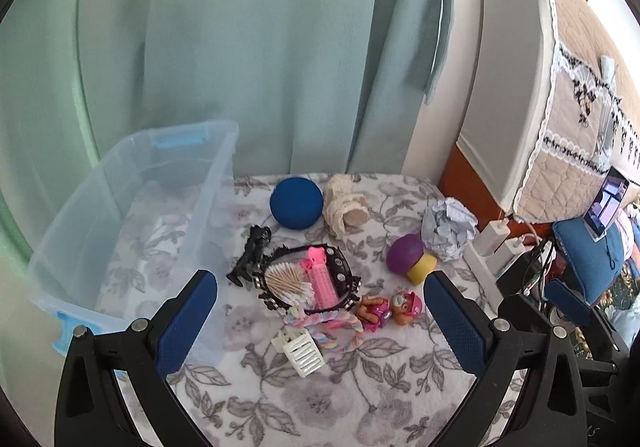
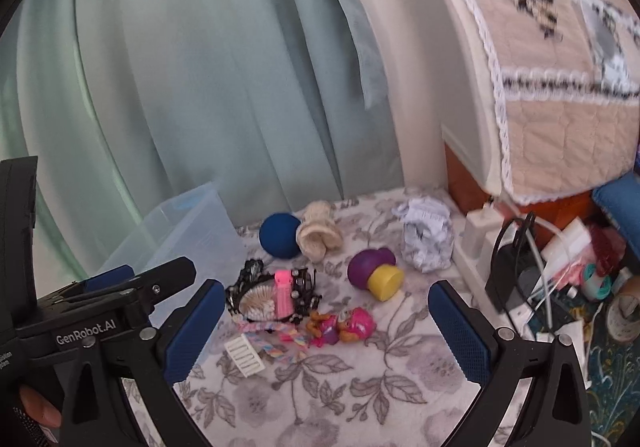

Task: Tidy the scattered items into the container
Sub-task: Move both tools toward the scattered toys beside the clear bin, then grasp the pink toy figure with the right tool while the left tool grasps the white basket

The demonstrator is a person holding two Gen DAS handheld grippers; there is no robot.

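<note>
Soft daylight glows through the curtain (image 1: 240, 47); shadows faint. Fisheye bending and dark corners throughout. Quilted cover (image 2: 552, 67) motion-blurred in right view.

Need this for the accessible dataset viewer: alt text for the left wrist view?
The open left claw hovers over a floral-covered table scattered with small items: a blue ball, a purple and yellow mushroom toy, crumpled paper and a pink dog figure. A clear plastic bin stands at left, looking empty.
</note>
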